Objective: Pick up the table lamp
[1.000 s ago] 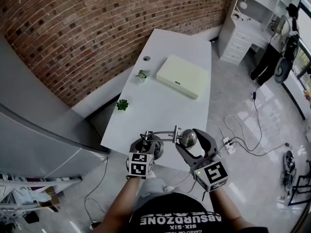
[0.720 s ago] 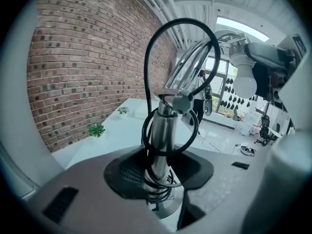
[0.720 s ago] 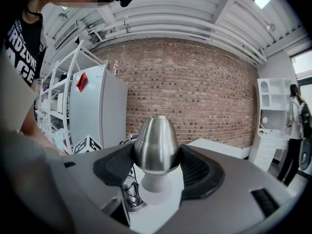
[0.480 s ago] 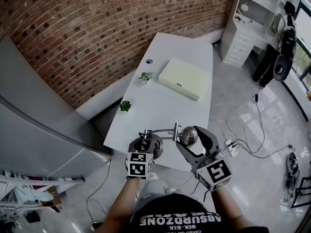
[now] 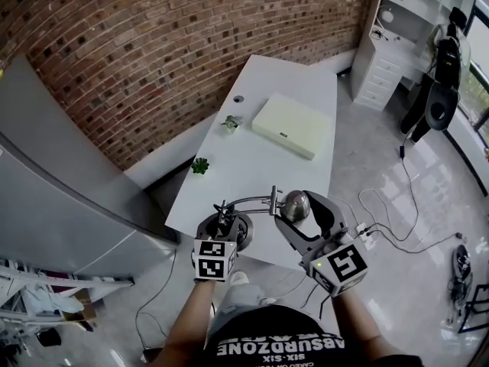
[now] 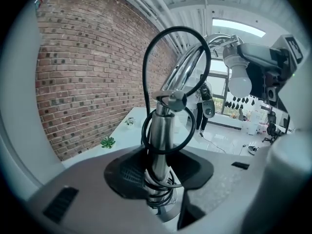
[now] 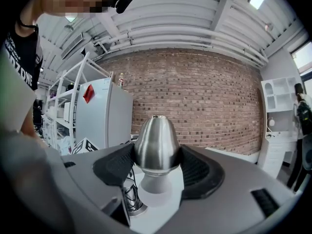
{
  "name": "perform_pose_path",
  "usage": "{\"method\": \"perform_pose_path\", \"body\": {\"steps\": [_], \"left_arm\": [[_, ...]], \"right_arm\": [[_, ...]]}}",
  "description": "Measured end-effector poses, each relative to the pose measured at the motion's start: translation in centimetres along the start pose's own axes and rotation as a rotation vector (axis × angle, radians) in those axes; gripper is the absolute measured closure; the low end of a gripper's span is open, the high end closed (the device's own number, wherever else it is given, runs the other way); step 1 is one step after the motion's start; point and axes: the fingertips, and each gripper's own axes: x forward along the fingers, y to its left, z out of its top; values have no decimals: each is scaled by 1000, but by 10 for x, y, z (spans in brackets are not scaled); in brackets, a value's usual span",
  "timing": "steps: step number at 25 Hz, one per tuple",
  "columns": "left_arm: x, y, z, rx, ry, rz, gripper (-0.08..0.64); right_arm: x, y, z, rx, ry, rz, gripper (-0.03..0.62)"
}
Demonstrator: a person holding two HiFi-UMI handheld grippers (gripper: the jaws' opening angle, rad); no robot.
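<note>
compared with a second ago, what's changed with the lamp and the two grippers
The lamp has come up a little from the near edge of the table, carried by both grippers. Nothing was grabbed or let go: the left gripper stays shut on the post, and the right gripper on the metal shade. The small plants and the flat white box have not moved.

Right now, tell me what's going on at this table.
A person works tongs in each hand on a chrome table lamp at the near end of the white table. The left tongs grip its upright stem just above the base; the right tongs grip its metal shade. Whether the base has left the table isn't clear.
</note>
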Motion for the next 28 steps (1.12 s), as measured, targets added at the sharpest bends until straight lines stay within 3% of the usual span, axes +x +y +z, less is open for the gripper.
{"method": "perform_pose_path", "body": {"steps": [12,18,28], "left_arm": [[-36,-4,23,-23,-69,31,414],[-58,-7,35,-36,-99,44,414],[-87,-15,35,-32,-138,92,416]], "right_arm": [[-10,6,30,-16,-43,49,302],[-16,14,58,12,-127,111,302],[-33,24,58,-4,-123,146,302]]}}
